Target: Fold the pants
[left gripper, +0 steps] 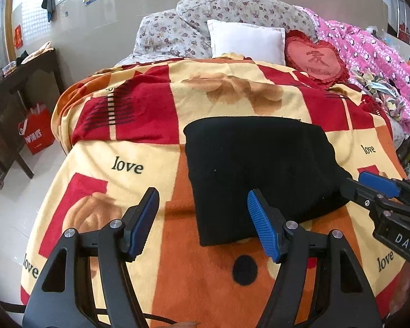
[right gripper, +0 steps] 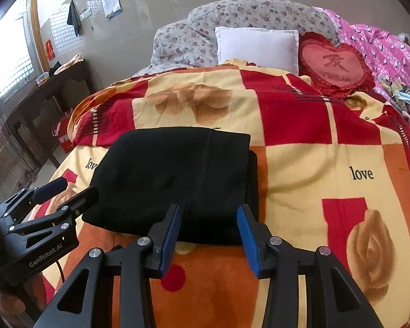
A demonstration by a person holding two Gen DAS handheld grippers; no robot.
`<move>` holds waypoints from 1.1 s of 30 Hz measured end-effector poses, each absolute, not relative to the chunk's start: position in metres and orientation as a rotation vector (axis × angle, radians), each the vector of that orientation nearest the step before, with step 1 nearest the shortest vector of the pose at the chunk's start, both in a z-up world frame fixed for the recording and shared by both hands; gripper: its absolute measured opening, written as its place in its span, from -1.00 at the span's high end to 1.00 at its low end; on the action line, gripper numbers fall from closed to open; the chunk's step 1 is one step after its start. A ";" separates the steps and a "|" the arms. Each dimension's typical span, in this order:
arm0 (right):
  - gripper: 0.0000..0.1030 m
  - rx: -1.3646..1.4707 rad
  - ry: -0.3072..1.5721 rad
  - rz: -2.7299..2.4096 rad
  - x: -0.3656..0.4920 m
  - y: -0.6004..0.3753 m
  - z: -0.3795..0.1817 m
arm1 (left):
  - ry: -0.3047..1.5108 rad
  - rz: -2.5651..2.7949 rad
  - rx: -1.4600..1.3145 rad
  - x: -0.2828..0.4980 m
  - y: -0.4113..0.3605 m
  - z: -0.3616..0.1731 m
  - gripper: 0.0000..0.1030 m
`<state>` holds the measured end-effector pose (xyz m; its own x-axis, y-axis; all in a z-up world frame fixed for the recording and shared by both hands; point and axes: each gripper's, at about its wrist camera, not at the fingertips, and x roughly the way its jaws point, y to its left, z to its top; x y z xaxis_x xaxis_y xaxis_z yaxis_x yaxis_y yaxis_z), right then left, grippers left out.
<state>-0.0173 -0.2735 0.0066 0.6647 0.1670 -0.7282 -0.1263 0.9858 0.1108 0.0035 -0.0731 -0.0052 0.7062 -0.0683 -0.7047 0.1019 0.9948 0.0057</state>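
The black pants (left gripper: 259,175) lie folded into a compact rectangle on the patterned blanket (left gripper: 128,164); they also show in the right wrist view (right gripper: 177,180). My left gripper (left gripper: 203,224) is open and empty, just in front of the pants' near left corner. My right gripper (right gripper: 209,235) is open and empty, at the pants' near edge. In the left wrist view the right gripper (left gripper: 369,188) sits at the pants' right corner. In the right wrist view the left gripper (right gripper: 68,191) sits at their left edge.
A white pillow (left gripper: 246,41), a red heart cushion (left gripper: 317,57) and floral bedding (left gripper: 232,8) lie at the bed's head. A pink quilt (left gripper: 369,54) is piled on the right. A dark wooden table (left gripper: 13,95) and a red bag (left gripper: 37,128) stand left of the bed.
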 end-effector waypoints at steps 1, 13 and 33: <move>0.20 0.055 0.827 0.167 -0.018 -0.274 0.007 | 0.781 -0.094 0.046 0.002 -0.073 -0.005 -0.31; 0.20 0.052 0.841 0.173 -0.022 -0.274 0.007 | 0.790 -0.093 0.040 -0.006 -0.070 -0.009 -0.31; 0.20 0.046 0.860 0.179 -0.021 -0.272 0.003 | 0.797 -0.098 0.040 -0.008 -0.072 -0.011 -0.31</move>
<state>-0.0211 -0.2723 0.0027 0.6385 0.1758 -0.7493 -0.1386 0.9839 0.1127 -0.0078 -0.0718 -0.0110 0.6945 -0.0722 -0.7159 0.1025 0.9947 -0.0009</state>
